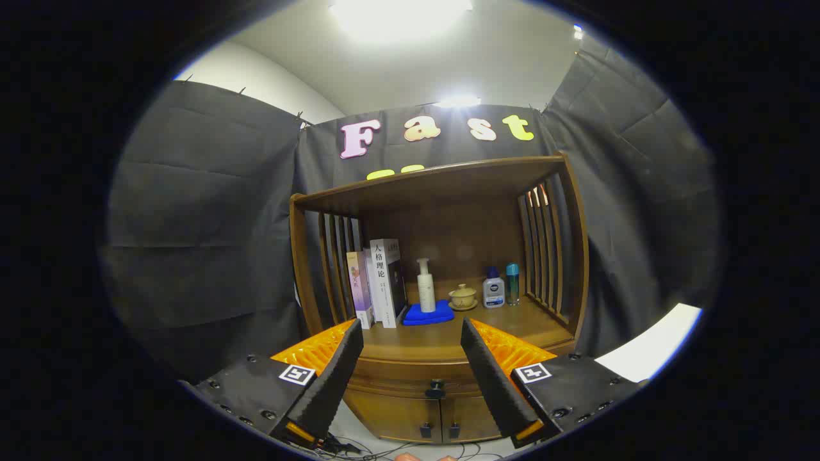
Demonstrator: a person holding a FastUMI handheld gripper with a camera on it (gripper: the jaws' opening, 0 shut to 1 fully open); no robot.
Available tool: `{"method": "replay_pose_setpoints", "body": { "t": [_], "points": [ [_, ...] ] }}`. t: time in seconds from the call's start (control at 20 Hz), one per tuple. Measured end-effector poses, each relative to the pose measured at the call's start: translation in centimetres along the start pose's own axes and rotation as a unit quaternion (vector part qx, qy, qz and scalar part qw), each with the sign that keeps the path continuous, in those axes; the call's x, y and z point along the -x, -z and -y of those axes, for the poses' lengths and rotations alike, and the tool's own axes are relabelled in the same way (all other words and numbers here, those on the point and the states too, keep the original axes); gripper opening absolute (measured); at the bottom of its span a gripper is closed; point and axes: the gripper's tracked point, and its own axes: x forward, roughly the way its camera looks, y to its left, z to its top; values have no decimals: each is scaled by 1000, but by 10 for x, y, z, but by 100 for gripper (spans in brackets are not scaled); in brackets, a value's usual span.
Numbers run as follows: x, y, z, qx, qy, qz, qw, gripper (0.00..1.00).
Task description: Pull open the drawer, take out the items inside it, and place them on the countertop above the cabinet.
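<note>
One gripper [411, 374]: I hold its fingers spread wide, pinching nothing.
Drawer [410, 374]: closed, under the tabletop [435, 339] of the wooden cabinet; its long axis runs side to side.
Knob [435, 387]: dark, at the drawer's middle, ahead of the fingers and nearer the right one.
Key relation: the knob lies forward and slightly below, not yet between the fingers.
On the tabletop: books [378, 282], pump bottle [425, 285] on blue cloth [428, 314], lidded cup [462, 296], two small bottles [493, 288].
</note>
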Motion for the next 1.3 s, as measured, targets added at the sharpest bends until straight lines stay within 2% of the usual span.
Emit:
{"method": "replay_pose_setpoints", "body": {
  "t": [0.3,0.95,1.3],
  "points": [
    [-1,2,3,29,15,5,999,97],
    [-9,9,3,28,9,3,1000,97],
    [-32,41,7,28,12,-29,999,97]
  ]
}}
